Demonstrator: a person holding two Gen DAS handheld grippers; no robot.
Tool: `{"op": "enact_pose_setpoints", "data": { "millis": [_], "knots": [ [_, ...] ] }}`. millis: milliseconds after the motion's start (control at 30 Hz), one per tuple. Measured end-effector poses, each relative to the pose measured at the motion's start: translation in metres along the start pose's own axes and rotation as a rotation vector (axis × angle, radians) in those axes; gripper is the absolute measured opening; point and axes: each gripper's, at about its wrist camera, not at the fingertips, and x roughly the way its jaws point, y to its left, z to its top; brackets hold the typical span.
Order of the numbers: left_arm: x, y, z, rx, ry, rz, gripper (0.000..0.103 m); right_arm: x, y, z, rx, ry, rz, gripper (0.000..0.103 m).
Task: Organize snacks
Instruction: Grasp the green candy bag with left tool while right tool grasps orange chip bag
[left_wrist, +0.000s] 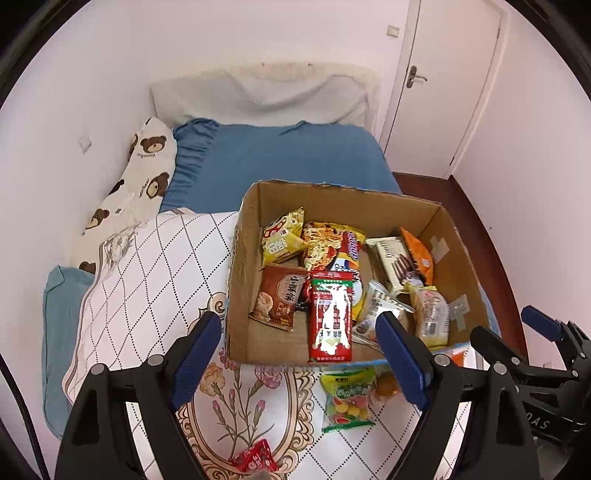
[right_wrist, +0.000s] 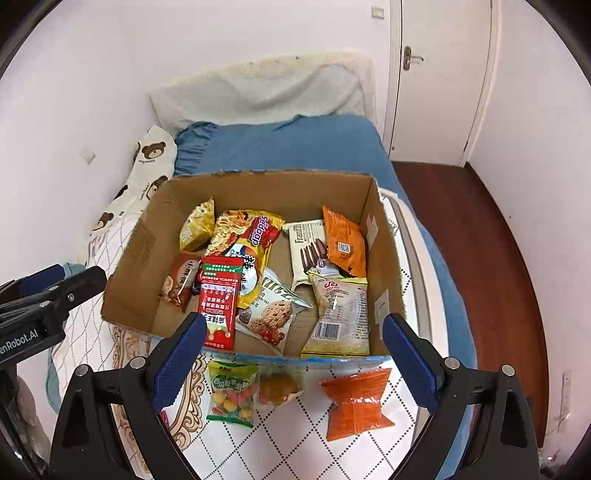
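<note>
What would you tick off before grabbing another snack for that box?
1. Left gripper open, empty: ok.
2. Right gripper open, empty: ok.
3. Brown cardboard box upright, top open: ok.
4. Snacks outside the box: green candy bag, orange crinkled packet, small red packet: not ok.
5. Room left in the box: cannot tell.
</note>
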Motion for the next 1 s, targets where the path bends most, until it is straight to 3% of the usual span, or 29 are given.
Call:
{"op": "enact_pose_setpoints", "data": {
  "millis": [300, 433, 467, 500, 600, 767, 867, 1000],
  "knots": [
    [-0.042, -0.011, -0.016, 0.015, -0.078, -0.002, 0.086, -0.048, 0.002, -0.014, 0.012, -0.072, 0.037, 0.098],
    [-0.039, -0.015, -0.027, 0.005, -0.056, -0.013, 0.086, -0.049, -0.011, -0.026, 0.036, -0.054, 0.086, 0.097],
    [-0.035, -0.016, -0.031, 0.004, -0.043, -0.012, 0.086, -0.047, -0.016, -0.030, 0.040, -0.044, 0.093, 0.090],
    [-0.027, -0.018, -0.037, 0.002, -0.020, -0.008, 0.086, -0.042, -0.021, -0.035, 0.045, -0.021, 0.099, 0.079],
    [0.001, -0.022, -0.056, -0.015, 0.059, -0.013, 0.086, -0.021, -0.042, -0.051, 0.076, 0.042, 0.121, 0.062],
    [0.063, -0.041, -0.083, 0.013, 0.234, -0.032, 0.086, 0.028, -0.079, -0.076, 0.139, 0.154, 0.076, 0.063],
    [0.103, -0.050, -0.098, -0.005, 0.363, -0.085, 0.085, 0.056, -0.090, -0.085, 0.126, 0.214, 0.055, 0.078],
    [0.148, -0.060, -0.108, -0.018, 0.486, -0.110, 0.085, 0.092, -0.093, -0.093, 0.077, 0.285, 0.029, 0.079]
  ]
}}
